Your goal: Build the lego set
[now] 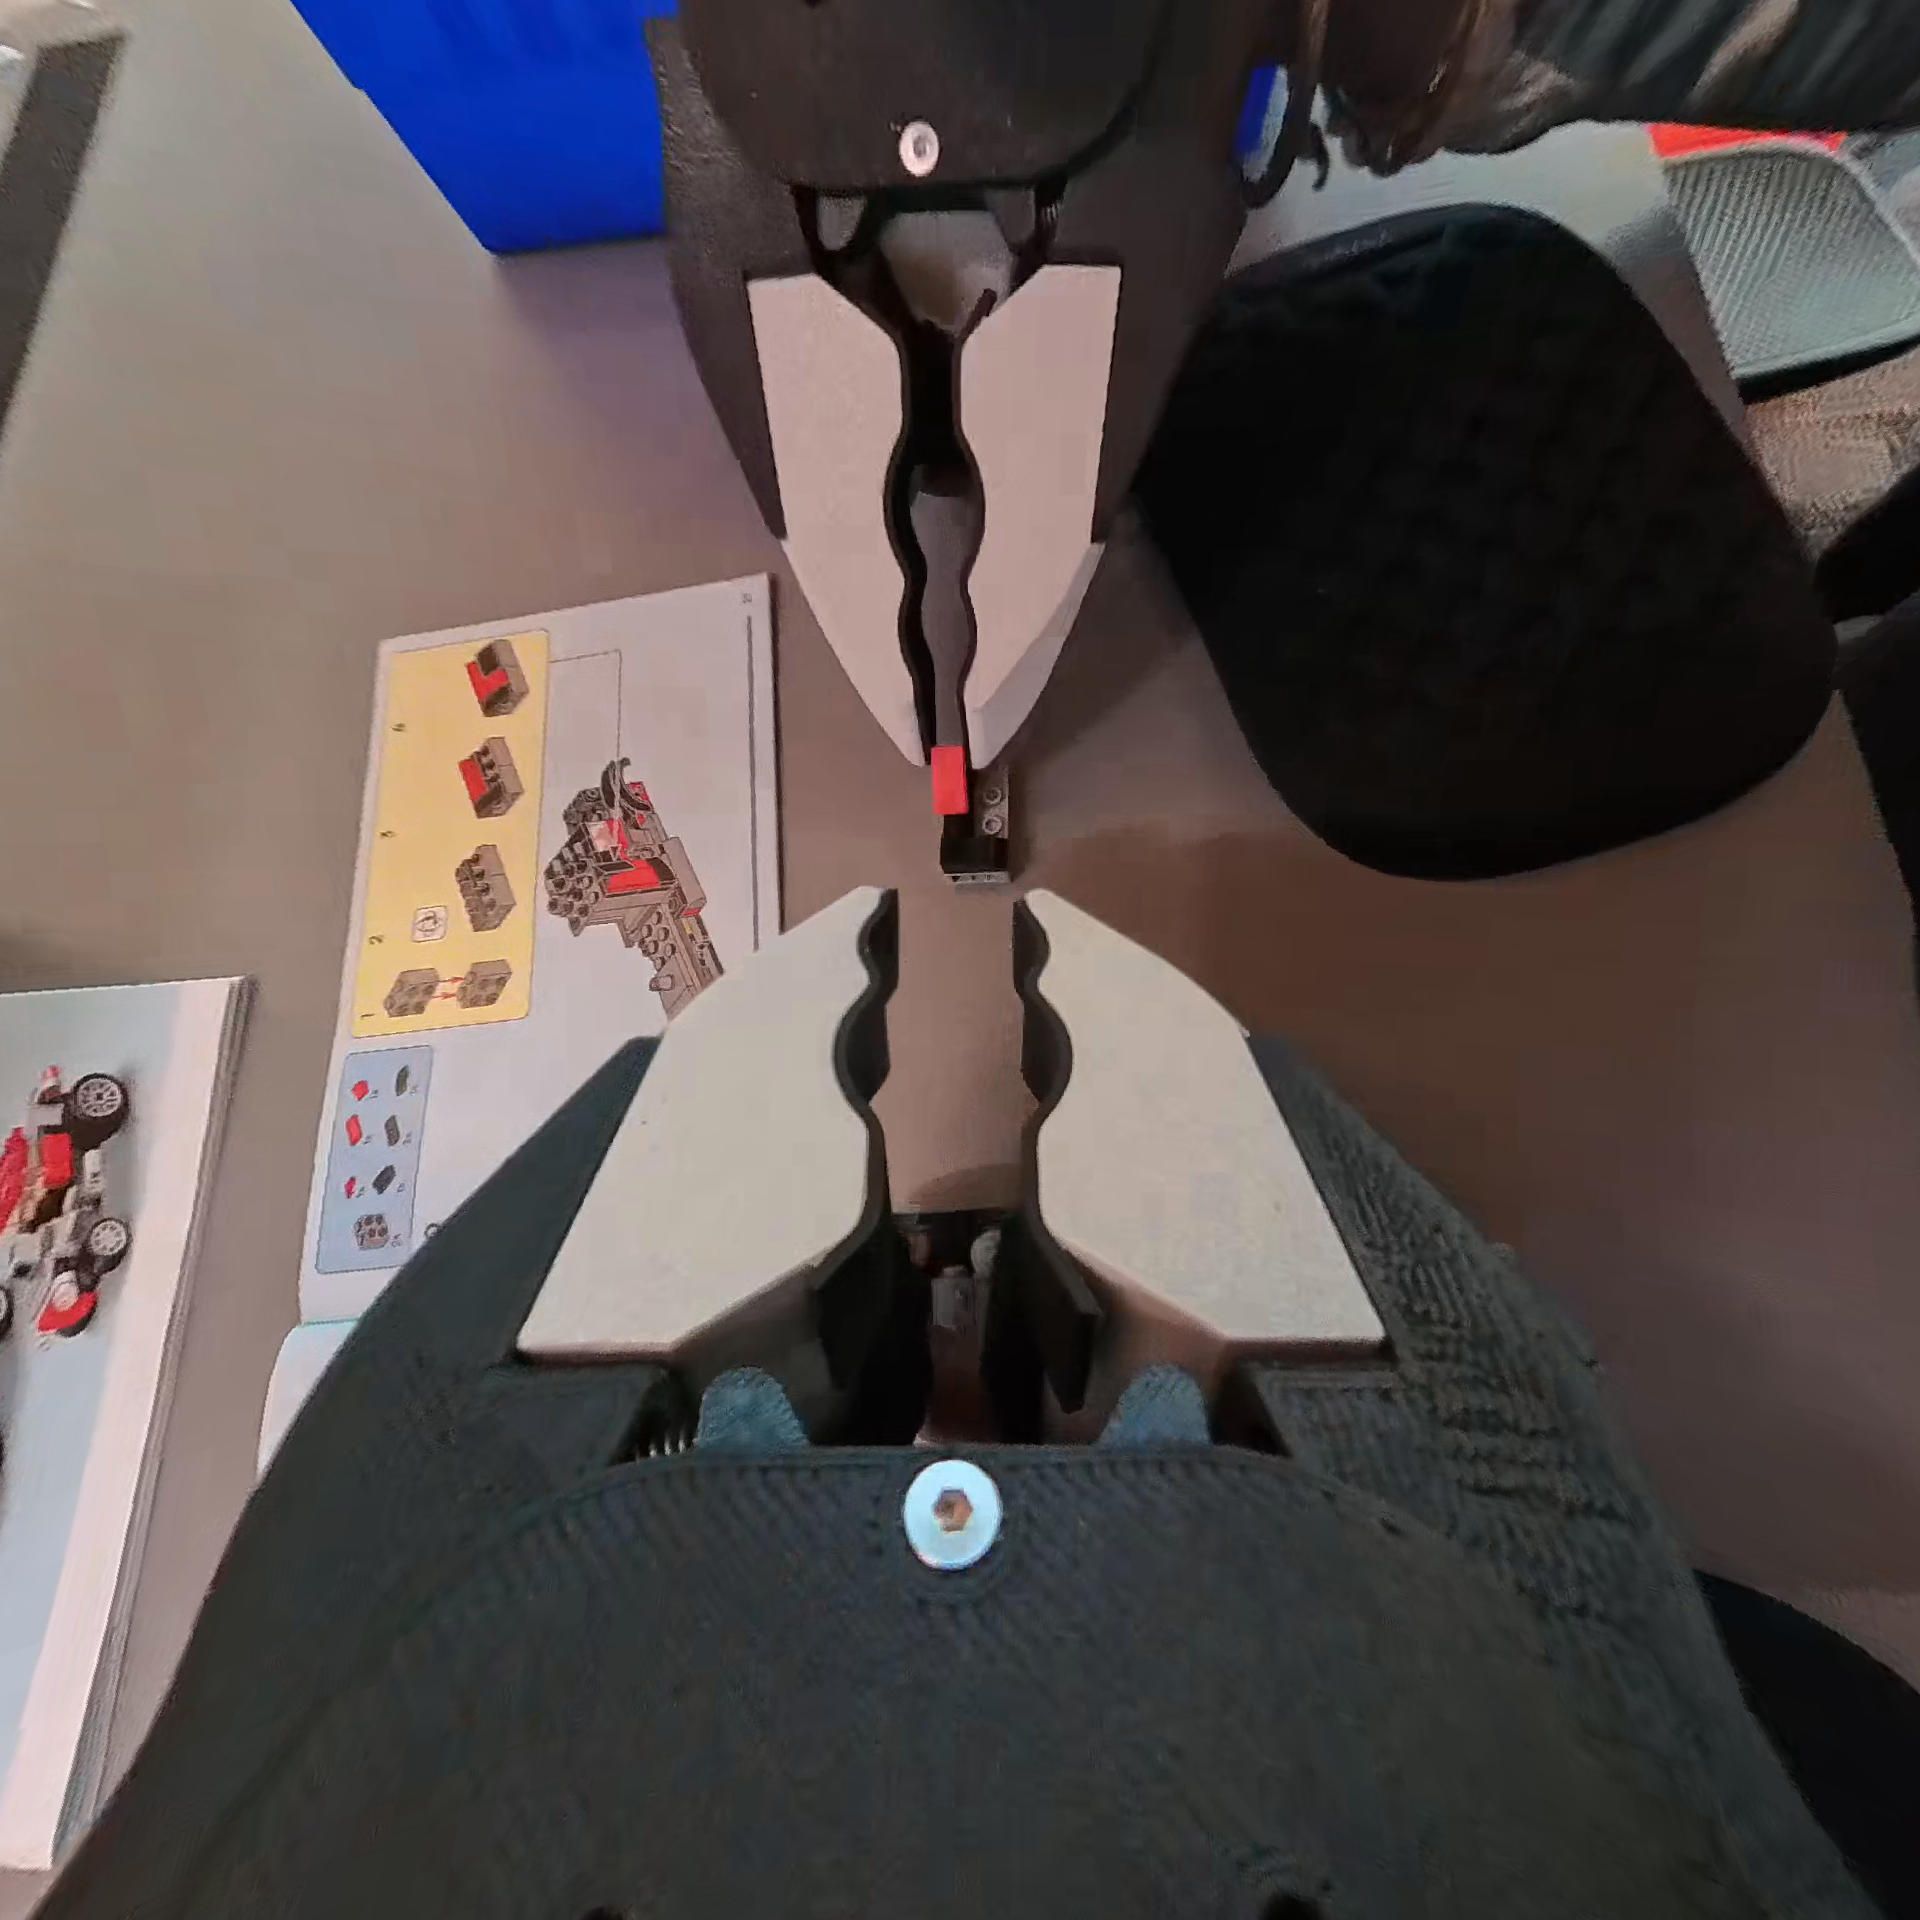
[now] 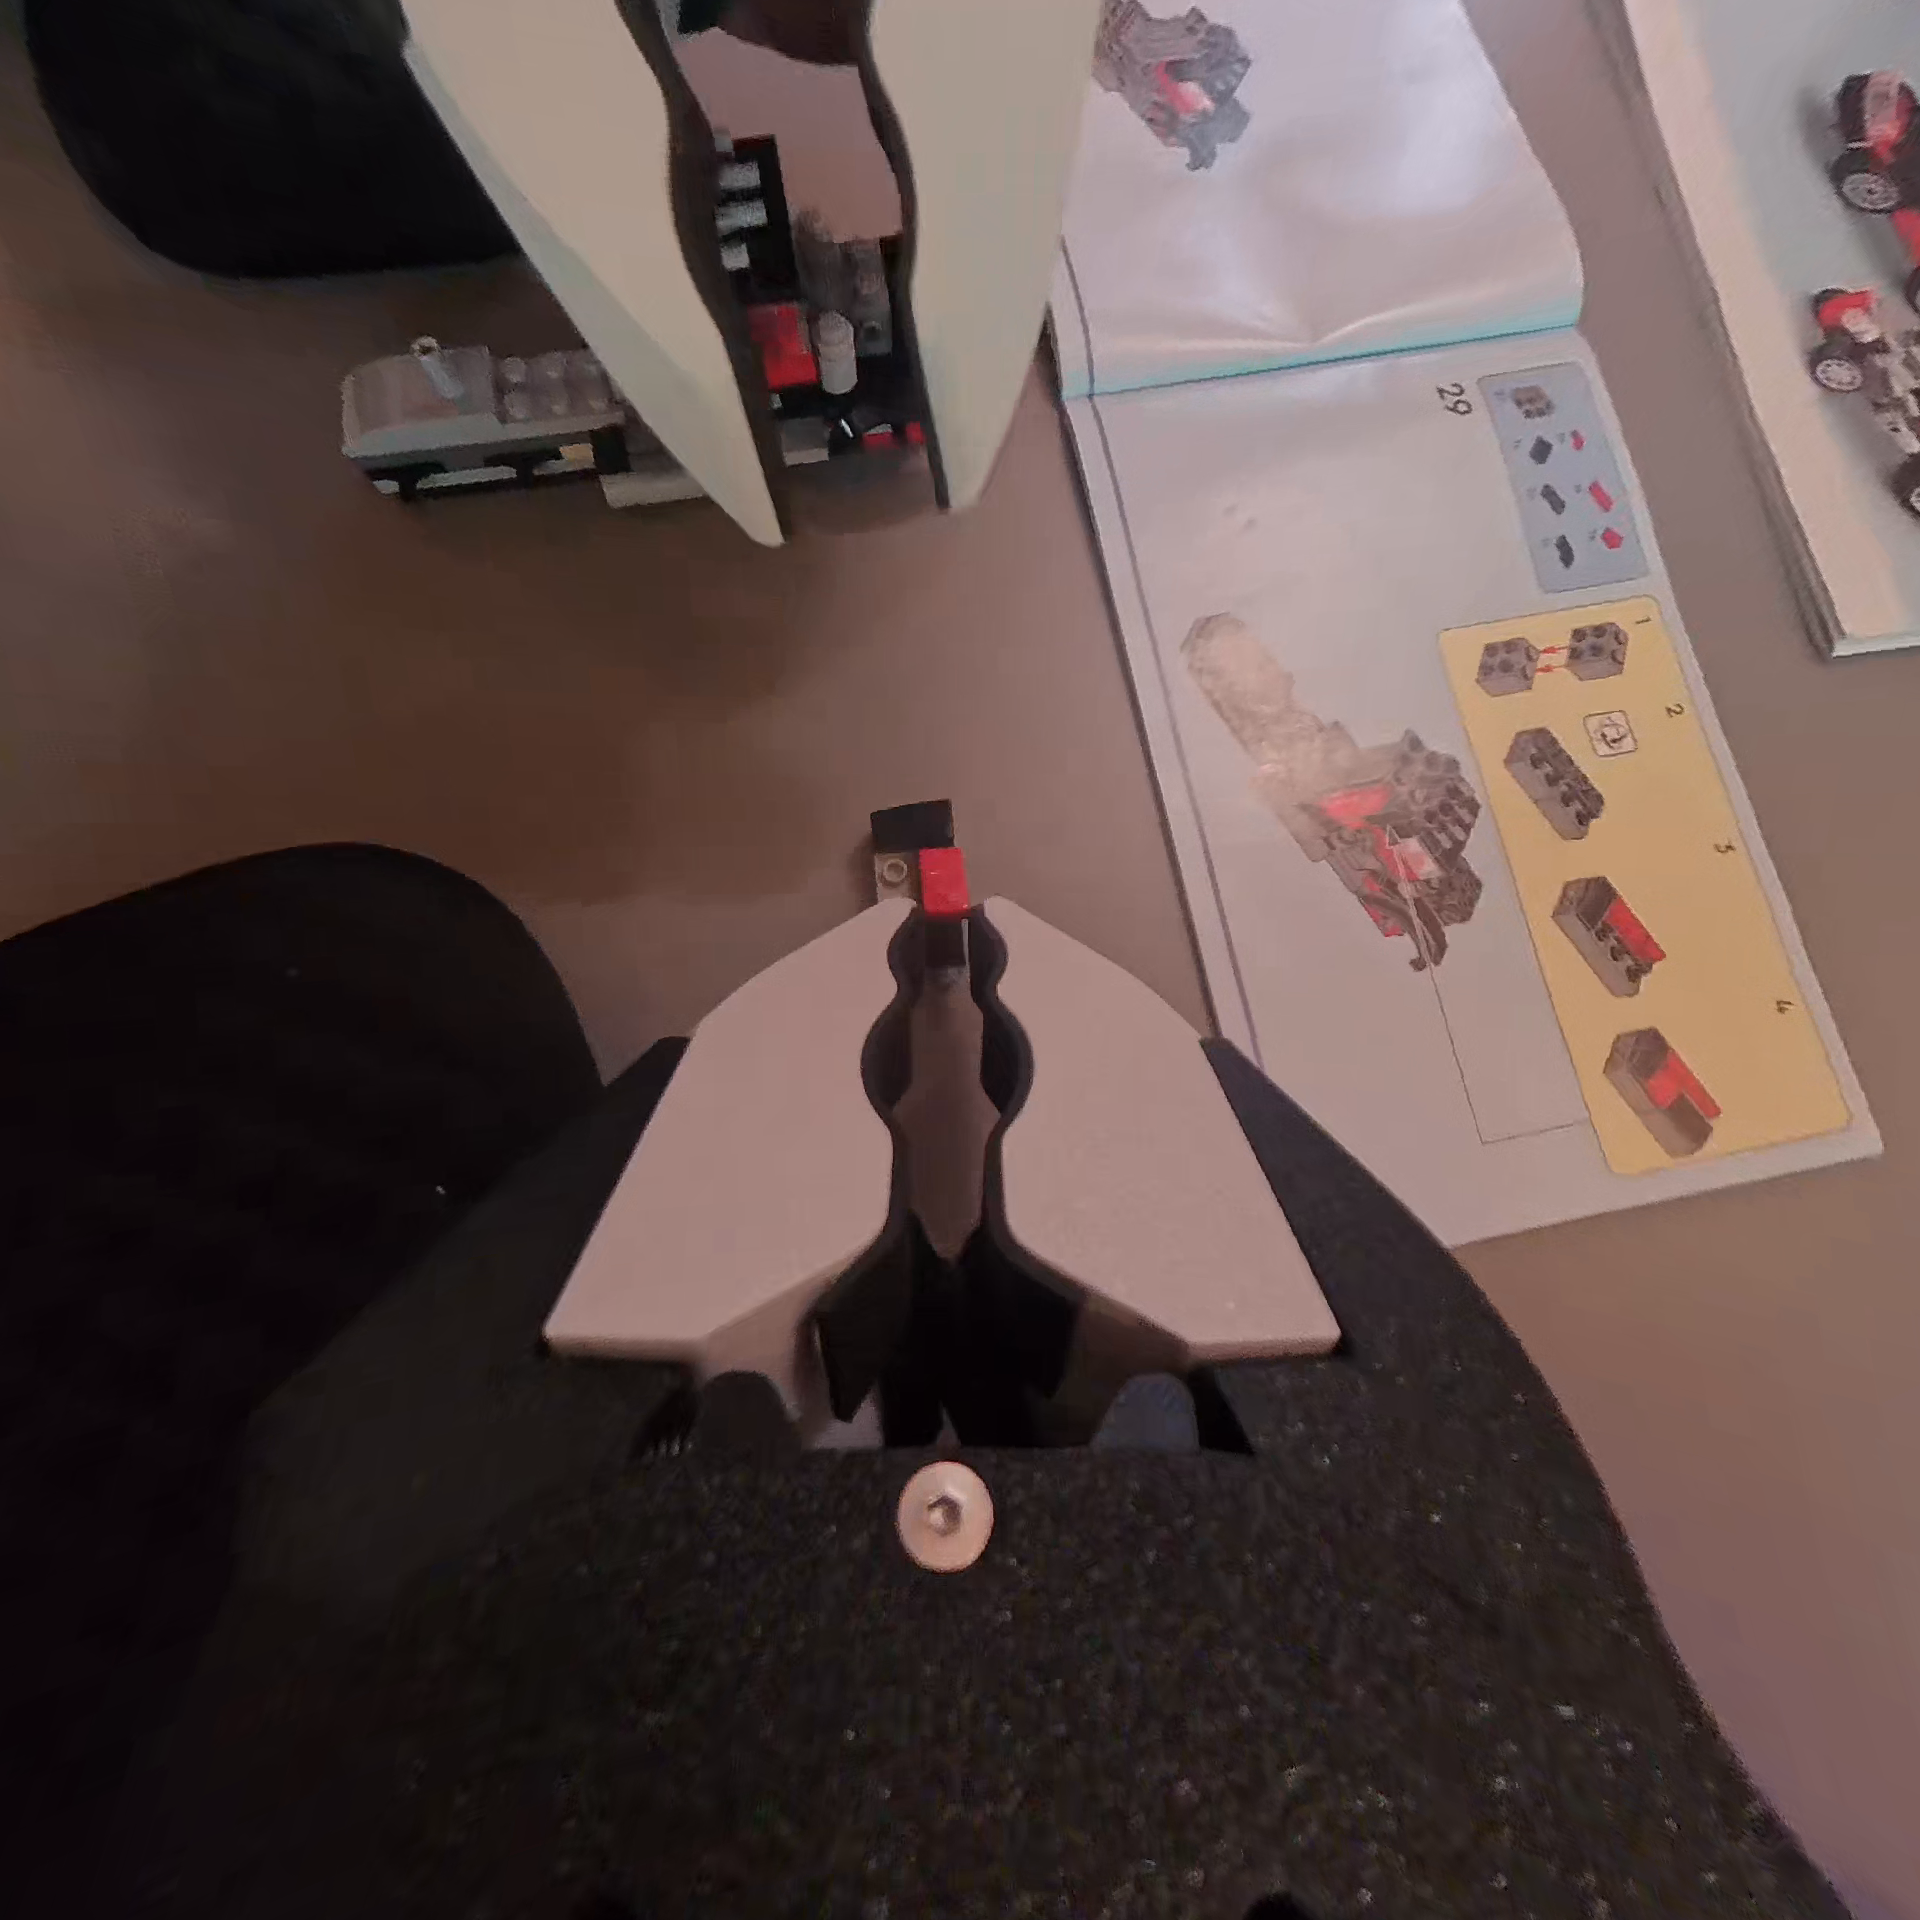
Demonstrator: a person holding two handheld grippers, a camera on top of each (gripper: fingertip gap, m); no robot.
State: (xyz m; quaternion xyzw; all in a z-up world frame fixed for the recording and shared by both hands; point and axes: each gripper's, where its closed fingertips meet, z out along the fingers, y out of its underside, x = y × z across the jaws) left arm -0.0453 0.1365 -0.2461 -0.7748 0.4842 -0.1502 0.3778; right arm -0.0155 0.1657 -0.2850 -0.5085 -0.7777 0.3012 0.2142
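My right gripper (image 2: pixel 943 906) is shut on a small red piece (image 2: pixel 943 881). It holds the piece right against a small grey-and-black block (image 2: pixel 906 831) that sits on the brown table. In the left wrist view the right gripper (image 1: pixel 948 743) comes in from the top with the red piece (image 1: pixel 948 779) beside the block (image 1: pixel 989 831). My left gripper (image 1: pixel 956 904) is open and empty, its tips just short of the block. It shows from the front in the right wrist view (image 2: pixel 862 520). A part-built grey, black and red model (image 2: pixel 468 426) lies behind it.
An open instruction booklet (image 1: pixel 582 831) (image 2: pixel 1455 831) lies beside the block. A second booklet with a car picture (image 1: pixel 104 1247) (image 2: pixel 1818 312) lies farther out. A blue bin (image 1: pixel 499 104) stands at the back. A black rounded cushion (image 1: pixel 1455 540) (image 2: pixel 260 1143) sits close on the other side. One gripper's finger ends stand about 6 cm off the other's.
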